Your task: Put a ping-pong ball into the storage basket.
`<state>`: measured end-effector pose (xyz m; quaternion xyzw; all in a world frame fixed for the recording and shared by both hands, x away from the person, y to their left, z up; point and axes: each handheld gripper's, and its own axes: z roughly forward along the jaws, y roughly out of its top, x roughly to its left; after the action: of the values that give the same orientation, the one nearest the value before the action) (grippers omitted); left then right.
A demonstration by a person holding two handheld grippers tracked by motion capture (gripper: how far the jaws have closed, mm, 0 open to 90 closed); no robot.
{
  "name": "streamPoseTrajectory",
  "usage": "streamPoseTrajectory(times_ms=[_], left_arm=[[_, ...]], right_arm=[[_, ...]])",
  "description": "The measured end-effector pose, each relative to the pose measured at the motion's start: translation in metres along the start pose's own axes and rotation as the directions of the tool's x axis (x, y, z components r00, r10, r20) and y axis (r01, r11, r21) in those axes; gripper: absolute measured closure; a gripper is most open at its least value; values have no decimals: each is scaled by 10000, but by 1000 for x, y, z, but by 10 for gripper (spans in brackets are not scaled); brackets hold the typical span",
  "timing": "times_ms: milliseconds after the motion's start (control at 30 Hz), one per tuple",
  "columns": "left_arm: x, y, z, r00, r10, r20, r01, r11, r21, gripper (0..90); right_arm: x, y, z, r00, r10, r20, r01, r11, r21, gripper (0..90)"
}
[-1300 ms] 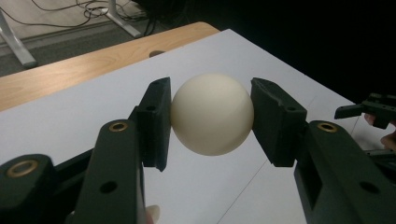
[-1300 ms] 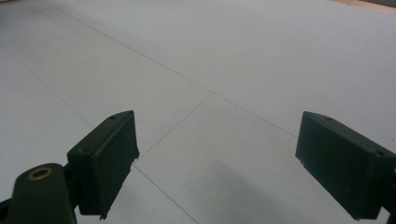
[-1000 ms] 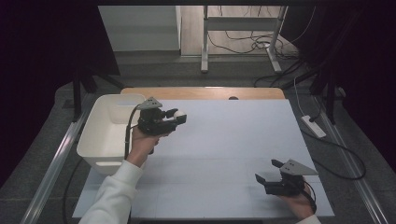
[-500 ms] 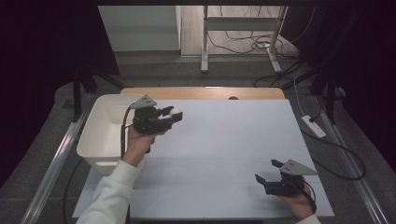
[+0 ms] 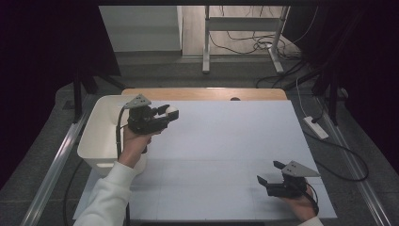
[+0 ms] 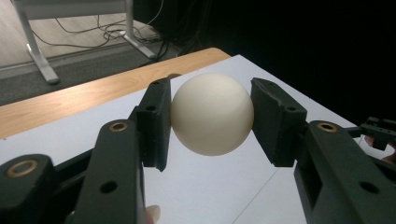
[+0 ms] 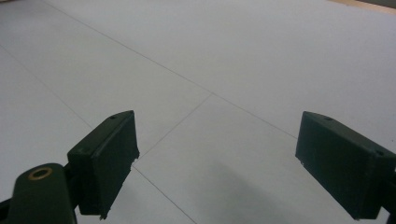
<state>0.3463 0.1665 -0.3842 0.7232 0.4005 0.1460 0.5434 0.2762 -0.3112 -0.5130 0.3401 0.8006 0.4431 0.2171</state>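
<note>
Left gripper [image 5: 165, 114] pinches the white ball [image 6: 212, 113] squarely between its jaws, carried level above the surface [image 5: 226, 141] beside the white bin [image 5: 96, 136]. Right gripper [image 5: 267, 176] rests low, jaws spread, out of the way.

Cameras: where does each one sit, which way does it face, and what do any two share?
High view: above the person's side, looking forward and down on the table; shows both forearms, the left gripper by the white bin, and the right gripper.
Left gripper view: rides the left gripper, looking along its jaws, shut on a white ball.
Right gripper view: rides the right gripper, facing bare table over open jaws.
Shared: high and left gripper views both show the ball.
</note>
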Motion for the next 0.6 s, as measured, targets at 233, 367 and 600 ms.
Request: streamPoseTrajectory(times_ms=[233, 367, 600], left_arm=[[1, 2, -5, 10000, 22, -76, -23, 9999, -108, 507], [1, 4, -8, 9999, 45, -113, -47, 9998, -173, 507], [3, 7, -16, 9996, 66, -267, -74, 9995, -311, 507]], right_arm=[[0, 0, 0, 10000, 8, 22, -8, 10000, -1, 126], [0, 0, 0, 10000, 4, 19, -4, 10000, 4, 126], [0, 0, 0, 10000, 0, 29, 0, 10000, 0, 126]])
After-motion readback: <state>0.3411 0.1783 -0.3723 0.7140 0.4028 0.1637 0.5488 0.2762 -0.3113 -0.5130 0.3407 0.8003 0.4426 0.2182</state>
